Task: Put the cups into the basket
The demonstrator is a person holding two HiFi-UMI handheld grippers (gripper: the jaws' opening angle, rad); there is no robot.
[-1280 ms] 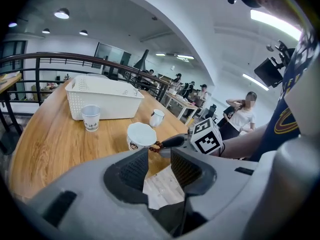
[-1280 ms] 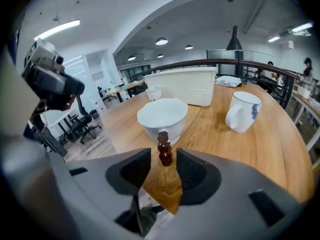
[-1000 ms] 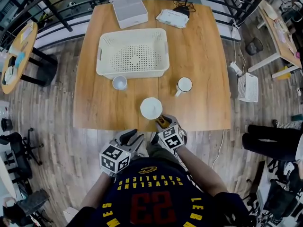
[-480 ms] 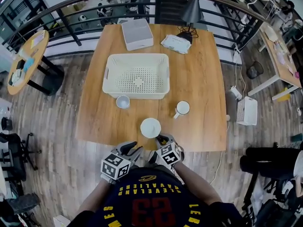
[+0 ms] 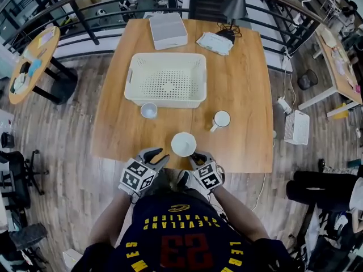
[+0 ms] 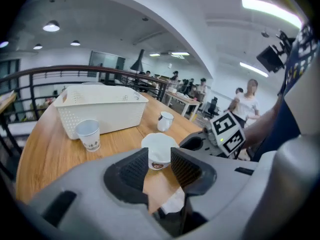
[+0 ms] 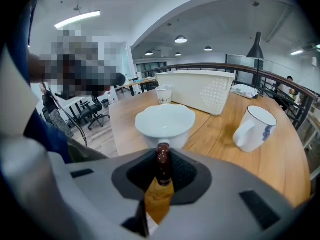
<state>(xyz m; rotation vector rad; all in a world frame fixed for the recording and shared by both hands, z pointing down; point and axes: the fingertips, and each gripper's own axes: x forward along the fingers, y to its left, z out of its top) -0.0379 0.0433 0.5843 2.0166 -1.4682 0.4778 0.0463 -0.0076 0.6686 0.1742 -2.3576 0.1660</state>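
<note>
A white scalloped cup point(image 5: 183, 144) with a brown handle point(image 7: 162, 164) stands near the table's front edge. My right gripper point(image 5: 195, 156) is shut on that handle, and the bowl point(image 7: 165, 124) sits just beyond the jaws. My left gripper point(image 5: 154, 154) is open at the table edge, left of the cup, with the white cup point(image 6: 159, 146) seen beyond its fingers. A paper cup point(image 5: 148, 110) stands in front of the cream basket point(image 5: 165, 56). A white mug point(image 5: 220, 119) stands to the right. The basket holds nothing.
A grey box point(image 5: 168, 30) and a white packet point(image 5: 214, 42) lie at the table's far end, next to a black lamp point(image 5: 235, 7). Railings run behind the table. People and desks fill the room beyond.
My right gripper's jaws have closed on the white cup's brown handle. The left gripper has come closer to the table edge. The head view has shifted a little.
</note>
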